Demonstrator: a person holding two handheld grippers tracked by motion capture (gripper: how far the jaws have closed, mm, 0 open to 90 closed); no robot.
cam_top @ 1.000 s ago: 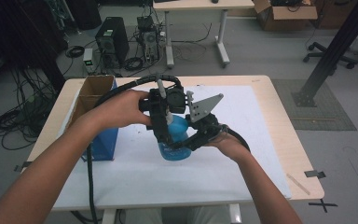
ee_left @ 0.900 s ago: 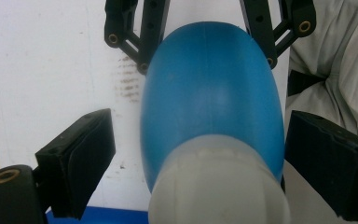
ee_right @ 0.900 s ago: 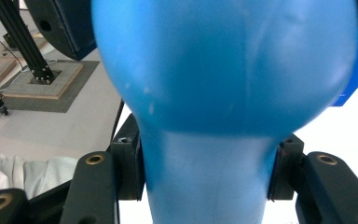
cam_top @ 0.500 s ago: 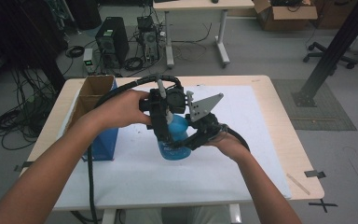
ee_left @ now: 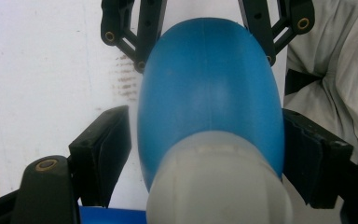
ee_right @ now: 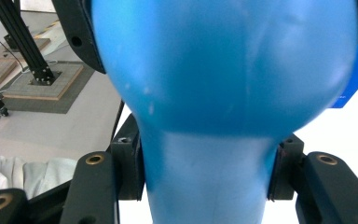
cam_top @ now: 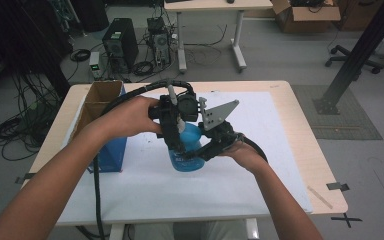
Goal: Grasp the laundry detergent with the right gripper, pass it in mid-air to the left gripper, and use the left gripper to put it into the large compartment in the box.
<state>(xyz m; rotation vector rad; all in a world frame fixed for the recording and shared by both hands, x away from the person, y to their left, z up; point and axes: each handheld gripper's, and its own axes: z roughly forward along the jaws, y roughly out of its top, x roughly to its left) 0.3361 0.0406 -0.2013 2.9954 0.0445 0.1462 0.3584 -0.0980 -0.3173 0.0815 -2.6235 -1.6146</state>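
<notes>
The right gripper (cam_top: 200,152) clamped the round blue plastic bottle (cam_top: 187,150) from the side, over the table (cam_top: 280,165). The left gripper (cam_top: 176,145) (pointing down from above) had just been closing around the bottle's top, one pad not yet touching.

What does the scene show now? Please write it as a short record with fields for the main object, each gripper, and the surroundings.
main object: blue bottle with a whitish cap, upright on the white sheet
right gripper: shut on the blue bottle, pads pressed against both sides
left gripper: at the top of the bottle; jaws have just been closing around the cap end, a gap on one side
surroundings: cardboard box and blue box at the table's left
</notes>
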